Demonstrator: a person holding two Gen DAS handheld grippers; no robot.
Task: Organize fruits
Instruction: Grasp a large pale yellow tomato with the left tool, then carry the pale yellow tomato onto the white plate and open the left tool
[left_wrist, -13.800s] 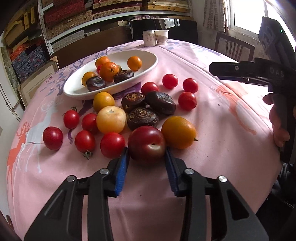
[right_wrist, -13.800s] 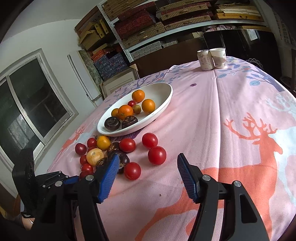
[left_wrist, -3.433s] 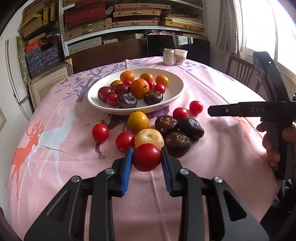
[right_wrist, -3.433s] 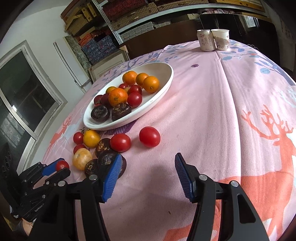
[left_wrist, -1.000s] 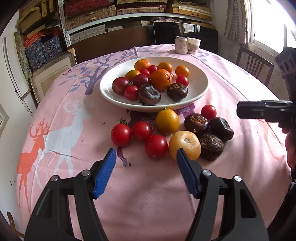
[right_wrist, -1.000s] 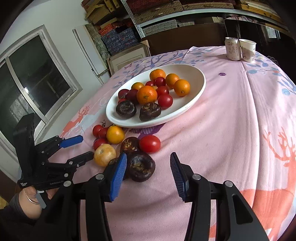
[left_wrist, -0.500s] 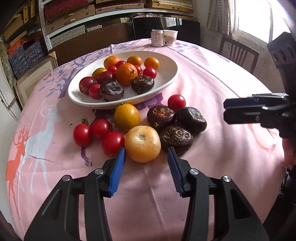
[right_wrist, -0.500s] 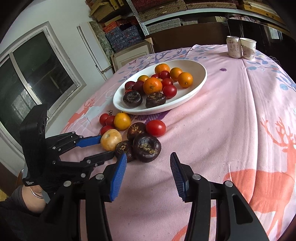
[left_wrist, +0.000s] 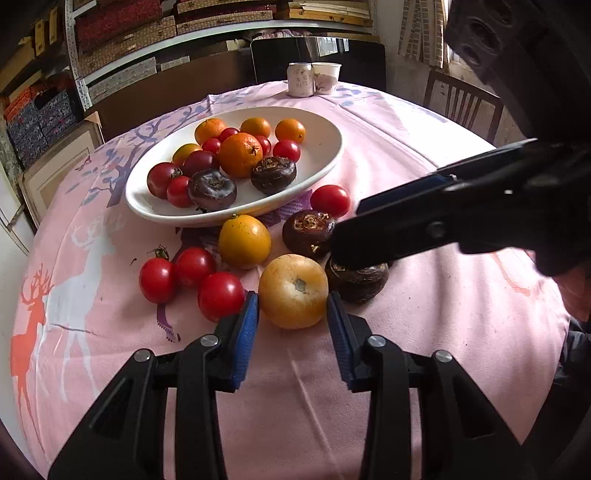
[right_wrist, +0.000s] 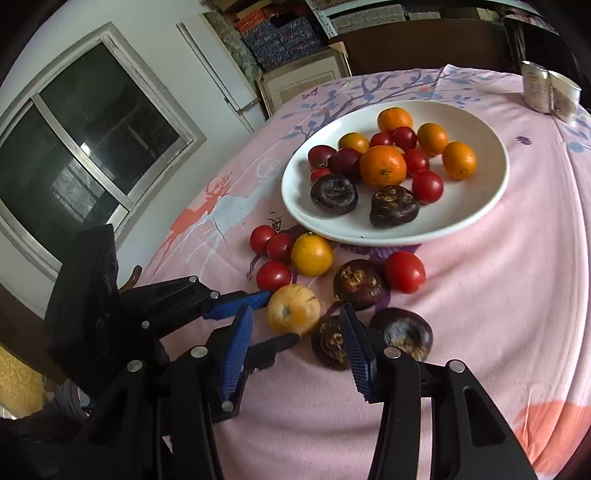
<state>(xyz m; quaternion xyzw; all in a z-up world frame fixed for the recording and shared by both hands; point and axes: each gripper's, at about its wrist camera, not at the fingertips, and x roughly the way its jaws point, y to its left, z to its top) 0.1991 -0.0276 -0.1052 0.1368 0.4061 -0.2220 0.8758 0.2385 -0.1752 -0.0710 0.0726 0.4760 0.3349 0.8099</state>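
Observation:
A white oval bowl (left_wrist: 325, 162) (right_wrist: 491, 199) holds oranges, tomatoes and two dark fruits. Loose fruit lies in front of it on the pink cloth. My left gripper (left_wrist: 292, 312) (right_wrist: 280, 315) is open, its blue pads on either side of a pale yellow-orange fruit (left_wrist: 293, 291) (right_wrist: 293, 309) that rests on the cloth. My right gripper (right_wrist: 295, 325) is open and hovers over the dark fruits (right_wrist: 330, 347); it also shows in the left wrist view (left_wrist: 343, 242), crossing from the right above a dark fruit (left_wrist: 357, 281).
Three red tomatoes (left_wrist: 192, 275) and a yellow-orange fruit (left_wrist: 244, 240) lie left of the held-between fruit. Another dark fruit (left_wrist: 308, 232) and a tomato (left_wrist: 330, 200) lie near the bowl. A can (left_wrist: 300, 79) and cup (left_wrist: 325, 78) stand far back. A chair (left_wrist: 461, 107) stands right.
My left gripper has moved forward and closed in around the pale yellow-orange fruit. My right gripper has swung left and down over the dark fruits, near the left gripper.

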